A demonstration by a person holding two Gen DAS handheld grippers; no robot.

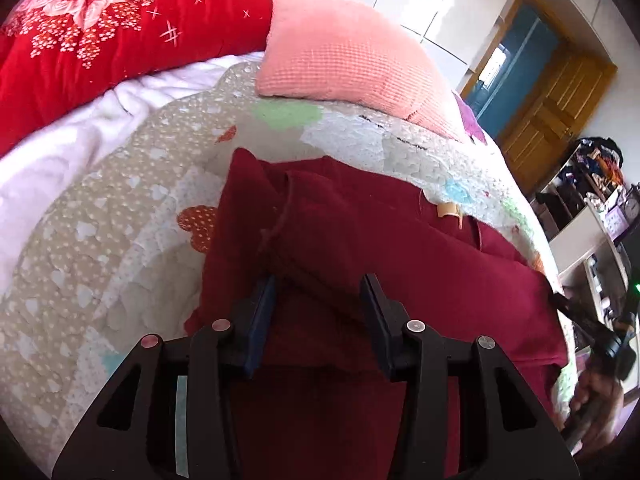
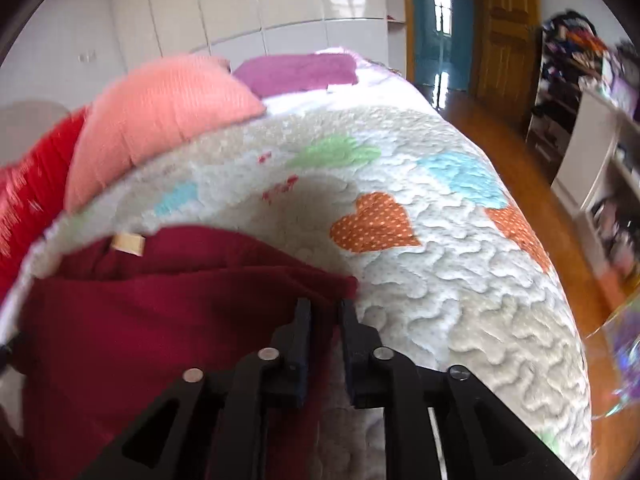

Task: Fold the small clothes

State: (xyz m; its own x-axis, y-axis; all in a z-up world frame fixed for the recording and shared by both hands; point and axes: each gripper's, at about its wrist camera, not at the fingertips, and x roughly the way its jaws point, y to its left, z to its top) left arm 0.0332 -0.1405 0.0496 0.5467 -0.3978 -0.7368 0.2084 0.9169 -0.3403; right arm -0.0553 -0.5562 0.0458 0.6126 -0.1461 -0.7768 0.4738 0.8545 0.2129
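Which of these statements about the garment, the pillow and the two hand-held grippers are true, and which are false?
1. The garment is dark red. True.
2. The left hand-held gripper is shut tight. False: its jaws stand wide apart over the garment.
3. The right hand-held gripper is at the garment's edge, with cloth between its nearly closed jaws. True.
4. The pillow is blue. False: it is salmon pink.
5. The garment lies on a quilt with heart patches. True.
6. The pillow lies on top of the garment. False: they are apart, with bare quilt between them.
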